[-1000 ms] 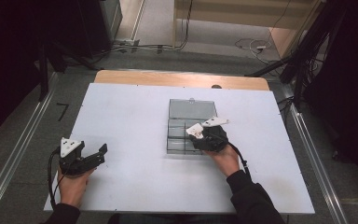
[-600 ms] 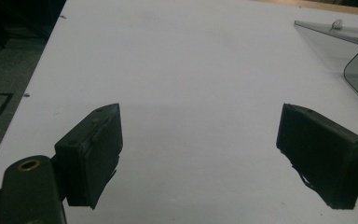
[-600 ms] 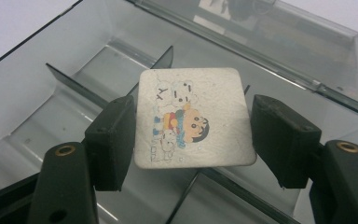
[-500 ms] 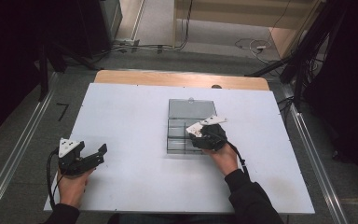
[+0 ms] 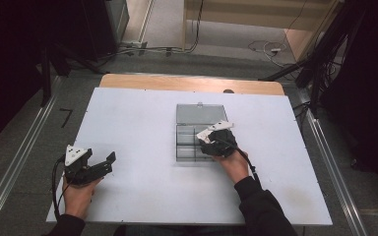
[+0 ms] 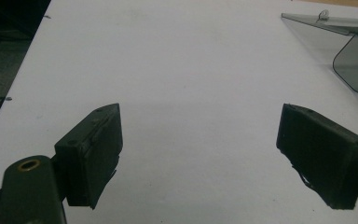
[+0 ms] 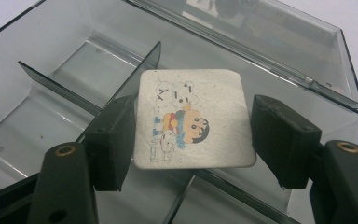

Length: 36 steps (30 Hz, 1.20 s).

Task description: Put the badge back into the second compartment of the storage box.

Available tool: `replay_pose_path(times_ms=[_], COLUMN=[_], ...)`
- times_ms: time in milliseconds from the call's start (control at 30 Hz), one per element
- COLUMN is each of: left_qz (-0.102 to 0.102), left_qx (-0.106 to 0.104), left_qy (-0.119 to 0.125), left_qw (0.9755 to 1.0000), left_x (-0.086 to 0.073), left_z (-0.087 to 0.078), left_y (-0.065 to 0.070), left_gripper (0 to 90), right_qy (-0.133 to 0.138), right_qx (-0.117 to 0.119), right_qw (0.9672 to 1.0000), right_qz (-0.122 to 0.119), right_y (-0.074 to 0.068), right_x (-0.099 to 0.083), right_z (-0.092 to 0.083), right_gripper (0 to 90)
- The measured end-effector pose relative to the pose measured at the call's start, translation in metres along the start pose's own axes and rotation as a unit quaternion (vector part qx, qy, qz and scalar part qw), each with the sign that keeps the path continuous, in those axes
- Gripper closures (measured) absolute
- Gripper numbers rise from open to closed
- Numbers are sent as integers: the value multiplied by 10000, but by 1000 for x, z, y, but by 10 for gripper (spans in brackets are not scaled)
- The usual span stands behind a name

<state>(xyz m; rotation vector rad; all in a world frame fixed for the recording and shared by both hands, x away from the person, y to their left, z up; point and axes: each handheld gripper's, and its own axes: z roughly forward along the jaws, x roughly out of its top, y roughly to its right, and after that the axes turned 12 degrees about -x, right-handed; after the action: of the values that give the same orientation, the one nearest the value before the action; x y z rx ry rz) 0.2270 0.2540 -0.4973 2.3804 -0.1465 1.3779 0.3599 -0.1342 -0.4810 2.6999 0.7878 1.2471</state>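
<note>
Counter [image 5: 142, 123] space at the left is bare white, and there the left gripper [image 5: 101, 167] rests in the person's hand with its fingers [image 6: 93, 154] spread wide and released, nothing between them; in the left gripper view they frame blank surface, with the edge of the clear box's lid [image 6: 326, 28] off toward the far right corner.

Moving right, the clear compartment box [image 5: 187, 147] sits near the middle of the counter, its lid [image 5: 199, 114] thrown back flat on the far side. The right gripper [image 5: 211, 142] hangs over the box's near right part. In the right gripper view its fingers [image 7: 109, 140] are clenched on a small square card [image 7: 193, 119] printed with a cartoon child, one pad pressing each side edge. The card spans the whole gap between the pads, lies roughly flat with its picture facing up, and juts forward beyond the fingertips. It hangs above the dividers [image 7: 135, 74], about where a long partition meets a cross wall, not yet inside any compartment.

To do this step well, I would judge the card should first be shifted clear of the partition beneath it, centred over one cell, then lowered level until it is near the floor before the grip is let go. Dropping it from here risks it landing tilted across a divider.
</note>
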Motion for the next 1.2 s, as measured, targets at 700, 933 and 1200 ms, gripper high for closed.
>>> replay_pose_path(times_ms=[700,933,1200], left_qz=[-96,-194,-16], left_qx=[-7,30,19], left_qy=[101,-45,-64], left_qw=[9999,9998,10000], left_x=[1,-1,-2], left_z=[-5,1,1], left_y=[-3,-6,0], left_gripper=[149,148,148], right_qy=[214,303,345], right_qx=[666,975,996], right_qw=[9943,9893,9881], right_qz=[810,1038,1119], right_y=[29,40,54], right_x=[-7,-12,-20], right_z=[-22,-28,-31], right_gripper=[261,229,218])
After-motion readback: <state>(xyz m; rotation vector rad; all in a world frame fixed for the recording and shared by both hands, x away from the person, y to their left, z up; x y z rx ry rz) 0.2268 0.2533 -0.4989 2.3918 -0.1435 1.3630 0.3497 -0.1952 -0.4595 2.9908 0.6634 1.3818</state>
